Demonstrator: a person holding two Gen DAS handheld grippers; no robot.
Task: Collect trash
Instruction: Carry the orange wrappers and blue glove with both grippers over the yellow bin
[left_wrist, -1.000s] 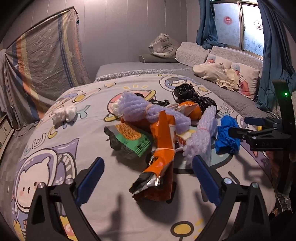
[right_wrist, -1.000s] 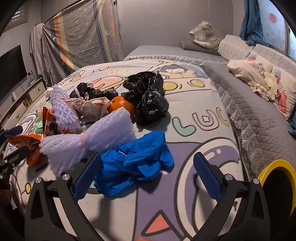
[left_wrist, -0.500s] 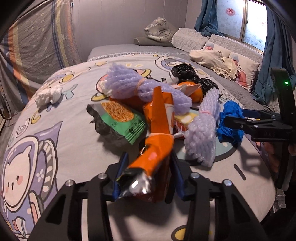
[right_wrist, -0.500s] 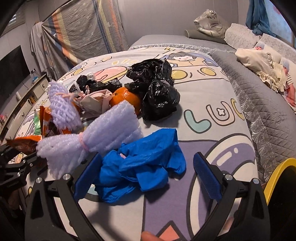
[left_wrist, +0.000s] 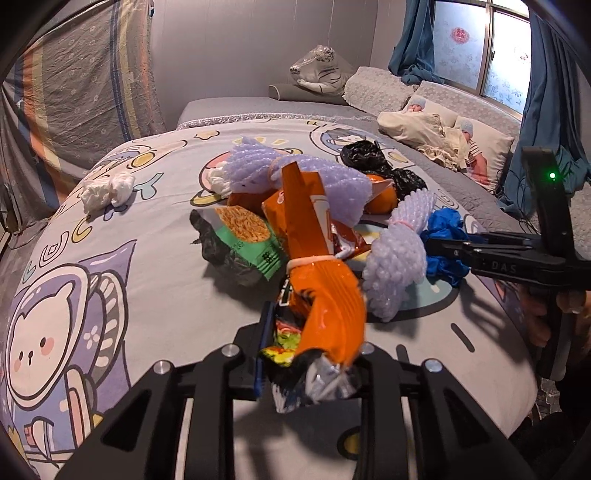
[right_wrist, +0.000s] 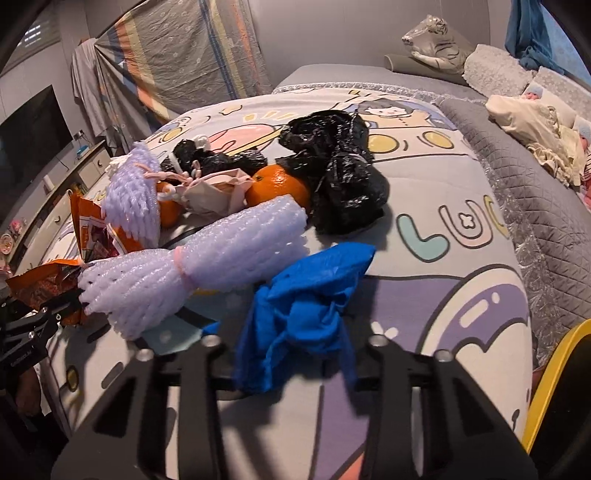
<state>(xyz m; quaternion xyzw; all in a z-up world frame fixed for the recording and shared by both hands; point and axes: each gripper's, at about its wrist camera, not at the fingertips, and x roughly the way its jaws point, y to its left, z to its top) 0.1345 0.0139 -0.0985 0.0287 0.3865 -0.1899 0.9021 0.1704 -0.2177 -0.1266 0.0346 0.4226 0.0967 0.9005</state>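
On the bed (left_wrist: 155, 288), in a heap of litter on the cartoon-printed cover, both grippers had just been closing, each with a piece of trash between its jaws. The left gripper (left_wrist: 310, 354) now pinched the near end of an orange snack bag (left_wrist: 321, 295); a second before, its jaws stood wide apart on either side of it. The right gripper (right_wrist: 291, 354) had clamped onto a crumpled blue glove (right_wrist: 306, 302), which a second ago lay loose between its open jaws. Two pieces looked secured and ready to lift away, by my reading. A yellow rim (right_wrist: 546, 387) at the right edge of the right wrist view may be a bin, though I could not tell. Left on the cover were foam fruit nets (right_wrist: 199, 266), a green noodle packet (left_wrist: 247, 236), black plastic bags (right_wrist: 340, 177) and a tangerine (right_wrist: 277, 184). Big letters on the cover read "LUC", cut off at the quilt. The right gripper's arm bore the letters "DAS".
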